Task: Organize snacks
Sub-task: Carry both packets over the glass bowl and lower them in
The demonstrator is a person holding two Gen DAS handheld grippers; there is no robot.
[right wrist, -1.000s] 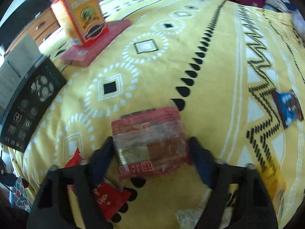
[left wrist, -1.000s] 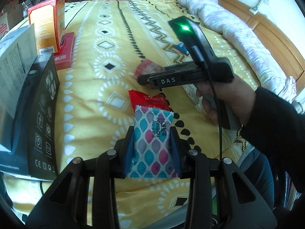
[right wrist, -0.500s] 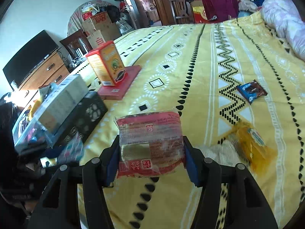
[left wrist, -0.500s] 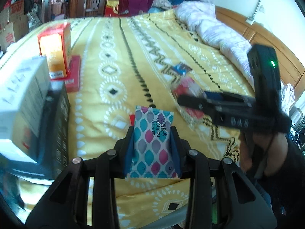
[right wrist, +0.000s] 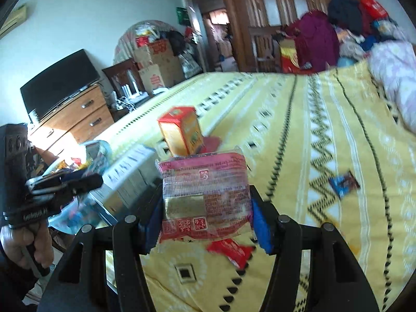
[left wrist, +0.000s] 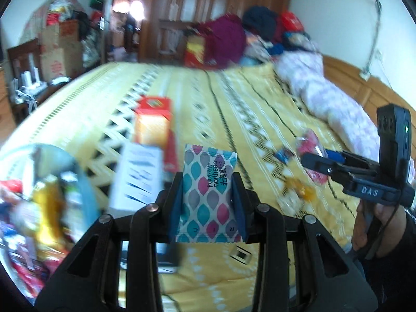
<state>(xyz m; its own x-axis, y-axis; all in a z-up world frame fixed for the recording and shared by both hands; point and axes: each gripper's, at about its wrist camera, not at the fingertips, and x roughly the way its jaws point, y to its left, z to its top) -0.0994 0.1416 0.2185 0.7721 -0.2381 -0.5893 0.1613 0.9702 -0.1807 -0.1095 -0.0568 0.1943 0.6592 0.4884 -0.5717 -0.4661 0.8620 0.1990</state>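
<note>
Both snacks are lifted above the yellow patterned bed [right wrist: 325, 135]: the left gripper [left wrist: 208, 195] pinches a leaf-patterned white sachet [left wrist: 209, 195], the right gripper [right wrist: 206, 208] a red-and-clear wrapped cake [right wrist: 205, 192], probably bound for the clear snack-filled container [left wrist: 39, 208] at left.

Yellow-patterned bed [right wrist: 325, 119], wooden dresser [right wrist: 78, 114] with television [right wrist: 59, 80], white walls [right wrist: 78, 13].

It was a lived-in home bedroom: a yellow patterned bedspread [right wrist: 325, 119] filled it, with a wooden dresser [right wrist: 78, 119] left and a wardrobe [right wrist: 286, 5] far.
</note>
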